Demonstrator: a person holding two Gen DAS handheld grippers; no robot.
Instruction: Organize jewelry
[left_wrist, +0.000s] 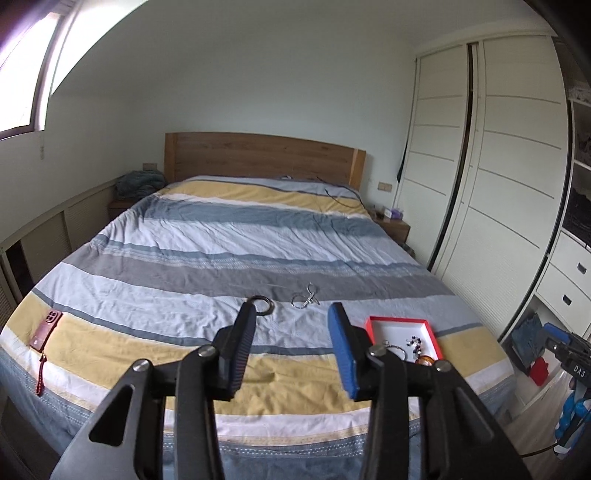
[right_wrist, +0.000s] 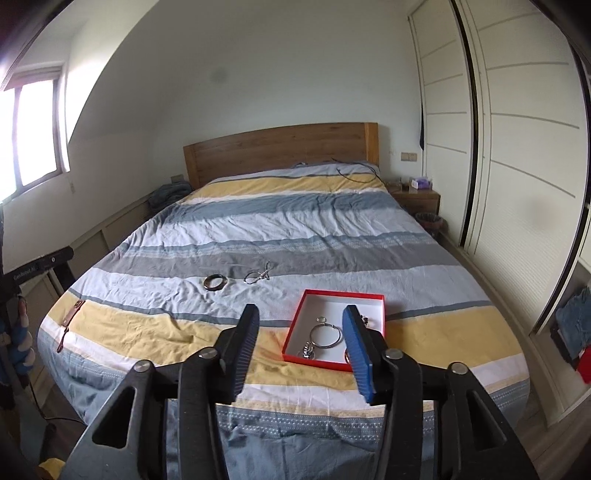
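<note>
A red box (left_wrist: 373, 320) (right_wrist: 295, 334) with a white inside lies on the striped bed near its foot. It holds a hoop (right_wrist: 325, 335), a chain piece (right_wrist: 308, 350) and beads (left_wrist: 414, 342). A dark bangle (left_wrist: 263, 305) (right_wrist: 214, 282) and a silver chain (left_wrist: 306, 297) (right_wrist: 258, 277) lie on the cover, left of and beyond the box. My left gripper (left_wrist: 293, 314) is open and empty, above the bed's foot, just short of the bangle. My right gripper (right_wrist: 301, 317) is open and empty, over the box's near left part.
A red phone (left_wrist: 43, 330) with a strap lies on the bed's left corner. White sliding wardrobes (left_wrist: 480, 177) line the right wall, with a narrow floor gap beside the bed. A wooden headboard (right_wrist: 284, 147) and nightstand (right_wrist: 421, 197) stand at the far end.
</note>
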